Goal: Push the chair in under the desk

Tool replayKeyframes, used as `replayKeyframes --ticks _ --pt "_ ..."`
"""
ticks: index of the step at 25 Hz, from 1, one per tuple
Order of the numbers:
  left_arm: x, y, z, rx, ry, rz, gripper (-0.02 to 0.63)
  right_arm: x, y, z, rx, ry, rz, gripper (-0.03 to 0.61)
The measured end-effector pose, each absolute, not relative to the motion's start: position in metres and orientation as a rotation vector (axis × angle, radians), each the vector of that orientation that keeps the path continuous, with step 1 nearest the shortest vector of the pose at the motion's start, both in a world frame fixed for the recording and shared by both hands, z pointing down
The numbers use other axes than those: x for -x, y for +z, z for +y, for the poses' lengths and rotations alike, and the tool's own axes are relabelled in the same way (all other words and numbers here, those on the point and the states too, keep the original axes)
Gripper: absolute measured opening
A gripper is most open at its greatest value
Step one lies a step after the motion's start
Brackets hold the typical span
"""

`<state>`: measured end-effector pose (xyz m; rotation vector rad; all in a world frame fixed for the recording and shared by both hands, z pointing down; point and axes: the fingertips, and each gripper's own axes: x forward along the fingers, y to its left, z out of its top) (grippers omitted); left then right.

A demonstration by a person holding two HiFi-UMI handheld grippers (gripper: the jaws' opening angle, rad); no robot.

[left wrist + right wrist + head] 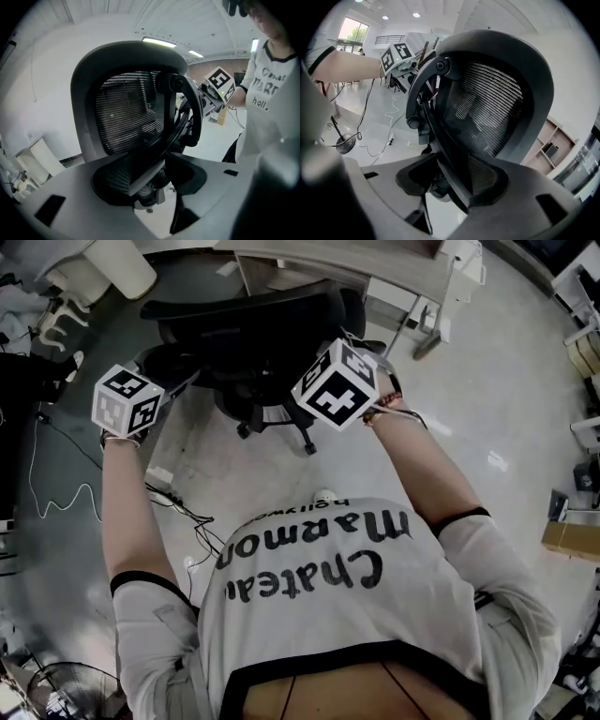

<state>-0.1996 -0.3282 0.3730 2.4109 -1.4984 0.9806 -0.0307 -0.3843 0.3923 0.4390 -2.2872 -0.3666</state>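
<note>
Grey jaws of the left gripper (pixel 155 183) clench one side edge of a black mesh backrest (pixel 126 117). The right gripper (pixel 450 180) is clamped likewise on the opposite edge, a dark frame strut running down between its pads; neither tool is empty. In the head view the person's bare arms (pixel 127 512) reach forward with the chair (pixel 253 324) held between the two marker cubes (pixel 127 399), its back toward the person and its seat facing the desk (pixel 394 273). The chair's casters (pixel 274 427) stand on the pale floor (pixel 469 418) on the person's side of the desk's near edge, so the seat looks at most partly tucked in. The step in hand appears to be the push itself, with both sides gripped. The next move likely calls for an even shove from both hands straight toward the near edge, so the chair rolls in without swinging toward either corner of the desk. Only the head view shows desk and chair together, plus loose cables (pixel 56 488) trailing on the floor at the left. Only the gripper views show the grip. The left one also catches the right gripper's marker cube (pixel 219 82) beyond the backrest, while the right one shows the left cube (pixel 396 55), a bright window (pixel 352 32) and open shelving (pixel 555 145).
</note>
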Motion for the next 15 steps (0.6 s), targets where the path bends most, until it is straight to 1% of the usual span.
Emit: replayKeyframes --ticks 8,15 --pt "0.224 0.371 -0.343 -2.544 0.901 -1.419 0.216 0.055 0.393 -0.393 -0.457 -0.338 -2.278 0.210" --pt "0.257 0.367 -0.339 -2.633 0.945 -1.279 0.216 0.085 0.389 -0.375 -0.524 -0.282 -2.239 0.209"
